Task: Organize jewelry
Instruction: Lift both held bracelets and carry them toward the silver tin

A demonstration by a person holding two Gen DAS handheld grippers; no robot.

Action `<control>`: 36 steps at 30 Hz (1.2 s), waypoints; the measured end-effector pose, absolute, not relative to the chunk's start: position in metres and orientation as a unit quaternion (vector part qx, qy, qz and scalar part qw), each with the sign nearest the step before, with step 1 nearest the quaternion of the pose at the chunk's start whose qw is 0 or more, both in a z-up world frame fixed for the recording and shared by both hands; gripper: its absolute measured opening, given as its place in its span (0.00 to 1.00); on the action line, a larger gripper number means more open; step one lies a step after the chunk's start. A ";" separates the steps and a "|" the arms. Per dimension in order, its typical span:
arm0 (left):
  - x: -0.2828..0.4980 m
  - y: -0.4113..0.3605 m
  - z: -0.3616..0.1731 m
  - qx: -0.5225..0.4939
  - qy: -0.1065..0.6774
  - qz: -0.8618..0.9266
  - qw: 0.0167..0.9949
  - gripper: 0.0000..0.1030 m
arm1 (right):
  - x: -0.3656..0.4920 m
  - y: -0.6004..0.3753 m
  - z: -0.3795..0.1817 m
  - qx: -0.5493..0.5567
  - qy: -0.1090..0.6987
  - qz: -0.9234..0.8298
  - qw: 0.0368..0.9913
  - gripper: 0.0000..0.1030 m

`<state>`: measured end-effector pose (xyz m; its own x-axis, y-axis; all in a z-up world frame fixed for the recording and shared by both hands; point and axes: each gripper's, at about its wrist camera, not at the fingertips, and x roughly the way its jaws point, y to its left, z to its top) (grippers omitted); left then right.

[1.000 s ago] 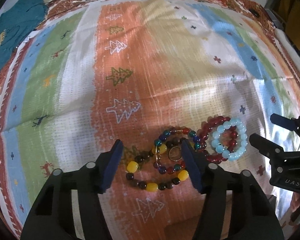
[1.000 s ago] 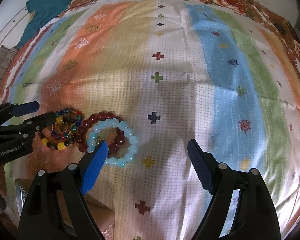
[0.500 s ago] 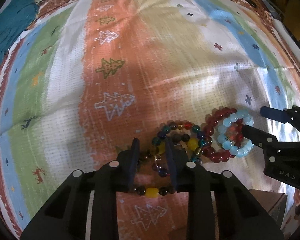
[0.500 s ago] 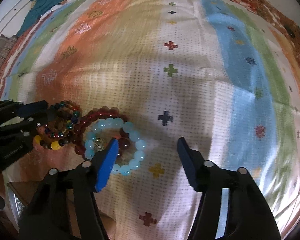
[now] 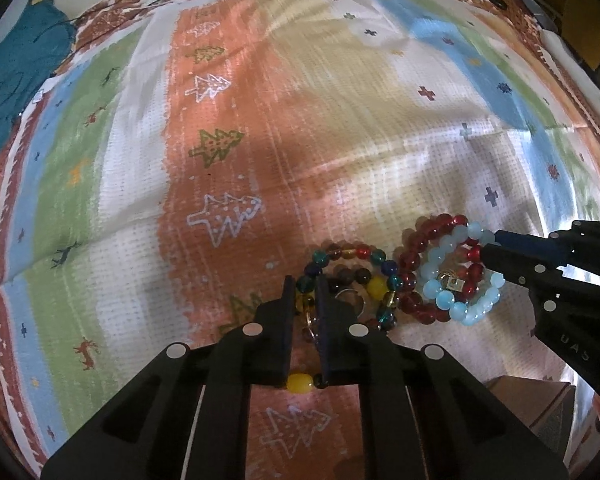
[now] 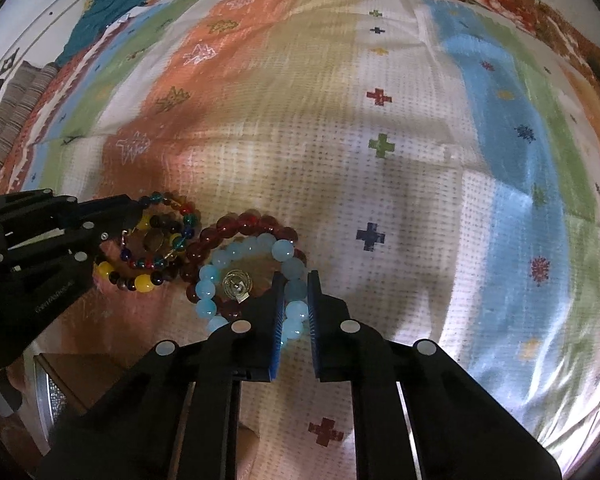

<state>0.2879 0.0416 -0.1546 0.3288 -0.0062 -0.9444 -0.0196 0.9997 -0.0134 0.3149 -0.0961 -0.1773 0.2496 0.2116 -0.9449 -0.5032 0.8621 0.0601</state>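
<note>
A pile of bead bracelets lies on the striped cloth (image 5: 228, 152). My left gripper (image 5: 305, 280) points steeply down, its jaws closing tight on beads of the multicoloured bracelet (image 5: 356, 254); a brown and yellow bracelet (image 5: 299, 383) runs under its fingers. A metal ring (image 5: 350, 296) lies inside those loops. To the right, a dark red bracelet (image 6: 240, 226) lies under a light blue bracelet (image 6: 256, 244) with a small gold charm (image 6: 236, 284) in its middle. My right gripper (image 6: 294, 276) has its jaws closing tight on the light blue beads. Each gripper shows in the other's view: left gripper (image 6: 134, 208), right gripper (image 5: 490, 244).
A teal garment (image 5: 16, 64) lies at the cloth's far left corner and a folded grey cloth (image 6: 16, 112) beside it. A brown cardboard box (image 5: 532, 400) and a metal-rimmed object (image 6: 52, 400) sit at the near edge. A white bar (image 5: 576, 76) lies along the right edge.
Both grippers have gone from wide open to shut, the left onto the multicoloured beads and the right onto the light blue beads. Neither hand has shifted much.
</note>
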 end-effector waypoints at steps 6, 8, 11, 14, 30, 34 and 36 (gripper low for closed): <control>0.280 0.043 -0.145 -0.010 0.571 0.008 0.821 0.09 | 0.312 -0.101 -0.165 -0.122 0.555 0.223 0.792 0.12; 0.277 0.042 -0.137 -0.012 0.566 0.004 0.825 0.09 | 0.311 -0.103 -0.160 -0.124 0.550 0.220 0.796 0.12; 0.271 0.037 -0.126 -0.007 0.559 0.000 0.829 0.09 | 0.308 -0.105 -0.151 -0.127 0.540 0.219 0.802 0.12; 0.266 0.035 -0.115 -0.009 0.548 0.001 0.836 0.09 | 0.304 -0.107 -0.140 -0.133 0.527 0.213 0.812 0.12; 0.246 0.045 -0.083 -0.015 0.522 0.012 0.853 0.09 | 0.291 -0.124 -0.109 -0.125 0.489 0.195 0.841 0.12; 0.240 0.047 -0.080 -0.012 0.520 0.016 0.854 0.09 | 0.285 -0.124 -0.106 -0.136 0.483 0.184 0.845 0.12; 0.238 0.050 -0.078 -0.016 0.518 0.017 0.855 0.09 | 0.282 -0.124 -0.103 -0.135 0.481 0.187 0.846 0.12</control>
<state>0.2377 0.0496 -0.0776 0.4621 0.0135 -0.8867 -0.0458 0.9989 -0.0086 0.2822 -0.1240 -0.1029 0.4675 0.1867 -0.8641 -0.4456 0.8939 -0.0480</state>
